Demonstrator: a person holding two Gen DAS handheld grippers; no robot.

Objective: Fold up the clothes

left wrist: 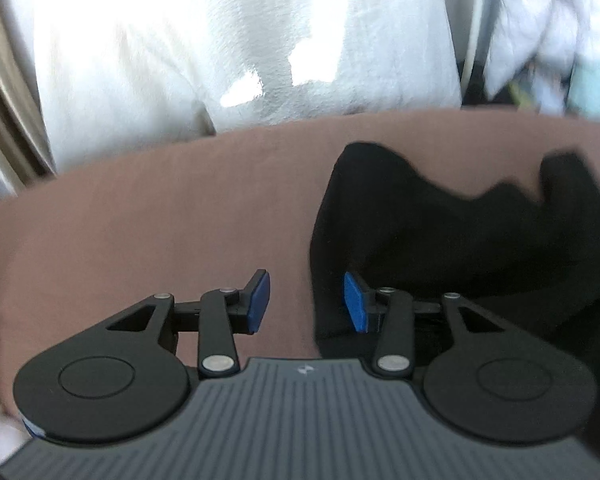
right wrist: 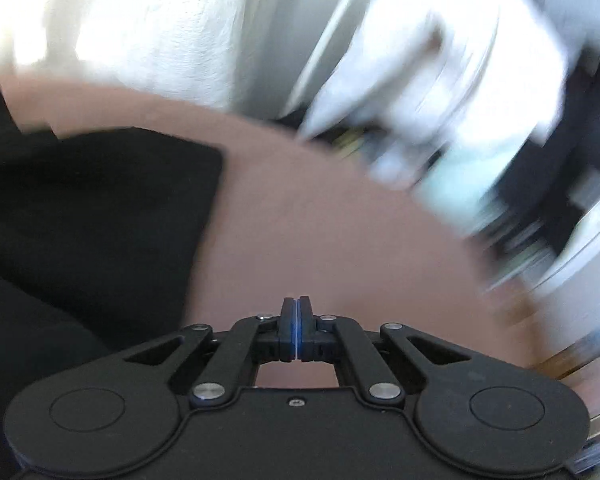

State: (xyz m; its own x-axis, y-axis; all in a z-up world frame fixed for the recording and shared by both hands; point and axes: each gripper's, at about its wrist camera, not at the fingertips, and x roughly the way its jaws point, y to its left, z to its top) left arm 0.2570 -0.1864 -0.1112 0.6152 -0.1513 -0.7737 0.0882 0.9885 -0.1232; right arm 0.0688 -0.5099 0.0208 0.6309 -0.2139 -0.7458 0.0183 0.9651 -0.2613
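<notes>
Left gripper (left wrist: pixel 306 300) gapes beside black garment (left wrist: pixel 460 232); right gripper (right wrist: pixel 297 330) closed.

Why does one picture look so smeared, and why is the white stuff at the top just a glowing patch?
Right wrist view: strong motion blur streaks the white clutter and softens the black garment; only the right gripper, shut, stays sharp. Left wrist view: milder blur; the white fabric is overexposed, its detail washed out; fisheye distortion bows the brown surface; the left gripper is crisp and open.
</notes>
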